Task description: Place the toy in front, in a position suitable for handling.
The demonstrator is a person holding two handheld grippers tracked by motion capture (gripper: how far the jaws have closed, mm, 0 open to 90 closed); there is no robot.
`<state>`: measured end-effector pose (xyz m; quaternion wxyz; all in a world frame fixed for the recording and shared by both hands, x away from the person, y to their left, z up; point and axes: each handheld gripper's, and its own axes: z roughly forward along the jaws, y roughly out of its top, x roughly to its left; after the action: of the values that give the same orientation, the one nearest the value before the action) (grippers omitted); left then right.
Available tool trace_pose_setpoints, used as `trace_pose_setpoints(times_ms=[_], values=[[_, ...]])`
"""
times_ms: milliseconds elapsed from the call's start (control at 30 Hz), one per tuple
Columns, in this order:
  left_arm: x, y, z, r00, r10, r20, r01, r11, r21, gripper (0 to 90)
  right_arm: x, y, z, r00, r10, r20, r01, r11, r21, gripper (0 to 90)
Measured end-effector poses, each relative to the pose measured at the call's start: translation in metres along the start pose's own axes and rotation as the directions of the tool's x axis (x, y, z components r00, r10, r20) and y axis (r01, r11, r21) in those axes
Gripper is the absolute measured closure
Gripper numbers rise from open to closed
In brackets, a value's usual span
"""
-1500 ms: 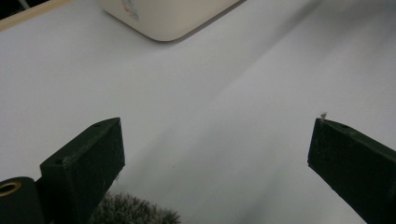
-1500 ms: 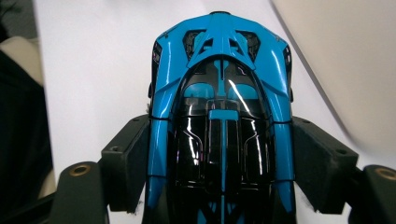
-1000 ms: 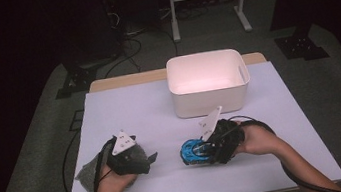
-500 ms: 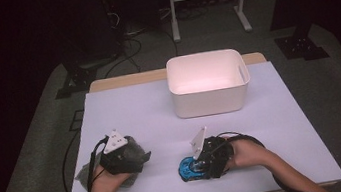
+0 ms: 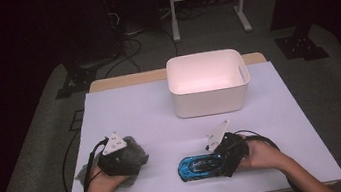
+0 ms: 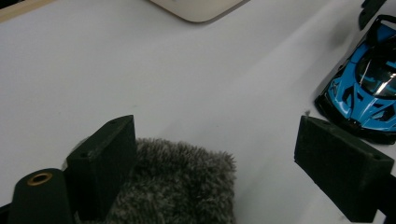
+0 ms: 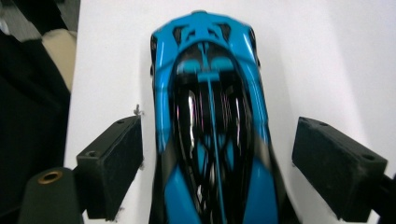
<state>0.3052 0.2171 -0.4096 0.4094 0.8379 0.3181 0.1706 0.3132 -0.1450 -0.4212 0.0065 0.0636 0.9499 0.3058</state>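
1. My right gripper [image 5: 225,158] sat at the near right of the table [image 5: 151,114], astride the blue toy car [image 5: 199,166]. In the right gripper view the car [image 7: 210,135] lay lengthwise between the jaws, a gap showing on each side and neither pad pressing it. These jaws had just been opening; they stood wide apart, with the car resting on the white table top.
2. My left gripper [image 5: 119,159] sat at the near left, over a grey furry cloth [image 5: 133,151]. In the left gripper view the cloth [image 6: 177,186] lay against the pad on the left of that view and well short of the other pad. These jaws had just been closing a little but stood apart, not clamped on the cloth.
3. The car and the cloth lay apart from each other along the near edge, bare table between them. The left gripper view caught the car's nose [image 6: 364,88] just beyond one pad.
4. Farther back, near the middle of the table, stood a white bin [image 5: 209,101], well apart from both grippers.
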Motion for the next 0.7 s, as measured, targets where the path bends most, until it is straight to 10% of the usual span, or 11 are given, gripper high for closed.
trace_pose_setpoints(times_ms=[700], values=[[0.002, -0.012, -0.008, 0.9891, 0.146, 0.016, -0.147, 0.9868, 0.068, 42.5, 0.001, -0.035, -0.011, 0.9977, 0.062, 0.029, -0.061, 0.997, -0.048, 14.4]])
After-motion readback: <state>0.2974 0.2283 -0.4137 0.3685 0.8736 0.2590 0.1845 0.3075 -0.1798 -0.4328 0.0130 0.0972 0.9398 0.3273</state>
